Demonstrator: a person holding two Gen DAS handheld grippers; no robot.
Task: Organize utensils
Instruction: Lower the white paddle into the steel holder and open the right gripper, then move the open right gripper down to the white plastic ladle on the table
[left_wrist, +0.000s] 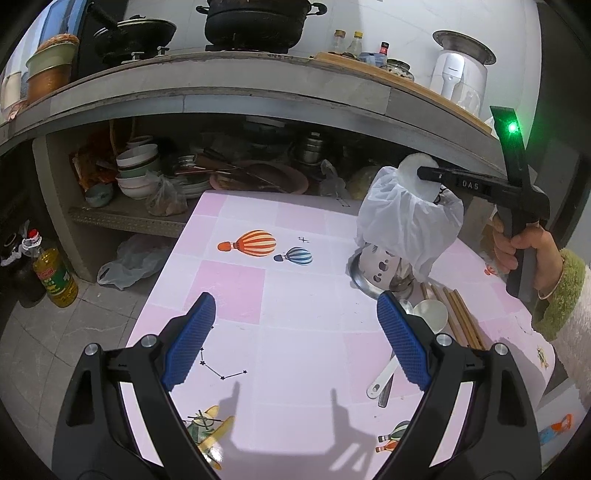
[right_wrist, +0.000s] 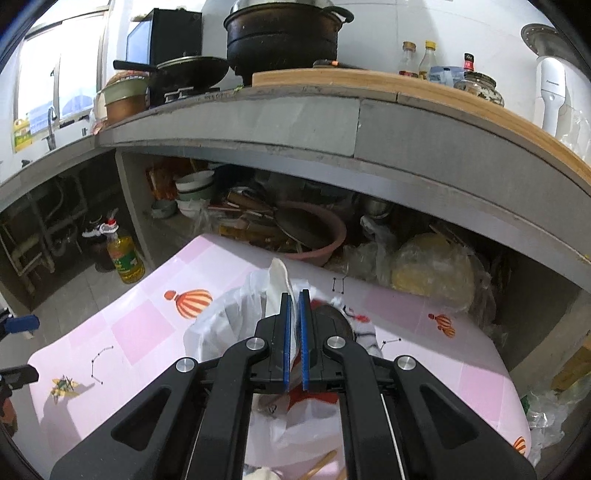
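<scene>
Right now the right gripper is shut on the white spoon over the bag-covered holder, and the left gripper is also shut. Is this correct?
Not quite. The left gripper is open and empty, as the left wrist view shows. The right gripper is indeed shut on the white spoon over the bag-covered holder.

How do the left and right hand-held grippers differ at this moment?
The left hand-held gripper stands wide open and empty; the right hand-held gripper is shut on a white spoon. The left hangs over bare tablecloth; the right is above the bag-covered utensil holder. Both have blue pads.
</scene>
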